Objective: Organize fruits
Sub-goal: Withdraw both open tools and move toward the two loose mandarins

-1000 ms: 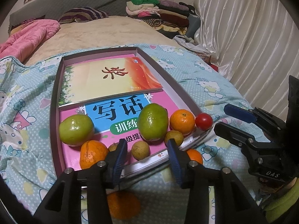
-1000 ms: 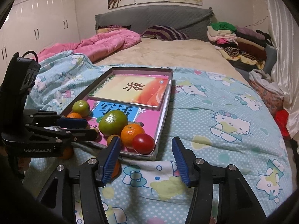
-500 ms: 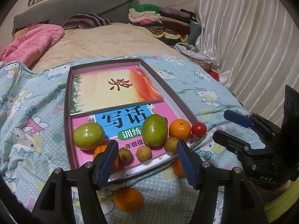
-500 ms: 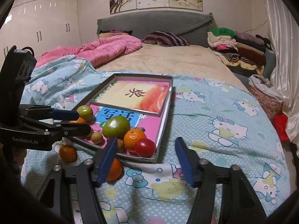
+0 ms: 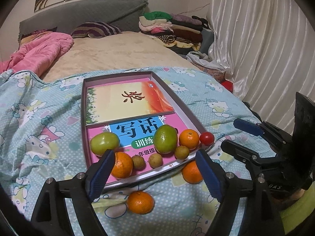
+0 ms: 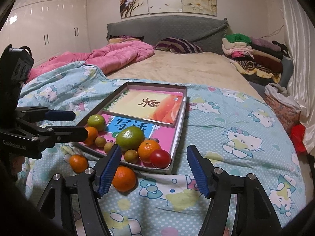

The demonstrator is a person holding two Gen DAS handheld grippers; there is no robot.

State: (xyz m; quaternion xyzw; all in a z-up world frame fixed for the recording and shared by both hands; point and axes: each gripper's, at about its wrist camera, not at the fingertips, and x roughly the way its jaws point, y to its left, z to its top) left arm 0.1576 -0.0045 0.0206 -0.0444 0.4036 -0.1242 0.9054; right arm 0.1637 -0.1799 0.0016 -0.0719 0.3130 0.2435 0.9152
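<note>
Left gripper (image 5: 155, 169), jaws just widened and holding nothing, hangs above the tray (image 5: 83, 118) edge; a loose orange (image 5: 140, 202) lies beneath.

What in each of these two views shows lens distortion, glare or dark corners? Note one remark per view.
Left wrist view: fisheye bends the curtain folds, black vignette rings the corners, satin sheen glares. Right wrist view: wardrobe doors carry bright ceiling-light reflections, the bed's edges bow outward; the fruit in the tray stays sharp.

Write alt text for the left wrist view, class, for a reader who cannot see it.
The open left gripper hovers empty over a shallow box of books and fruit on a cartoon-print blanket. Two oranges lie outside the box; the right gripper waits at right.
</note>
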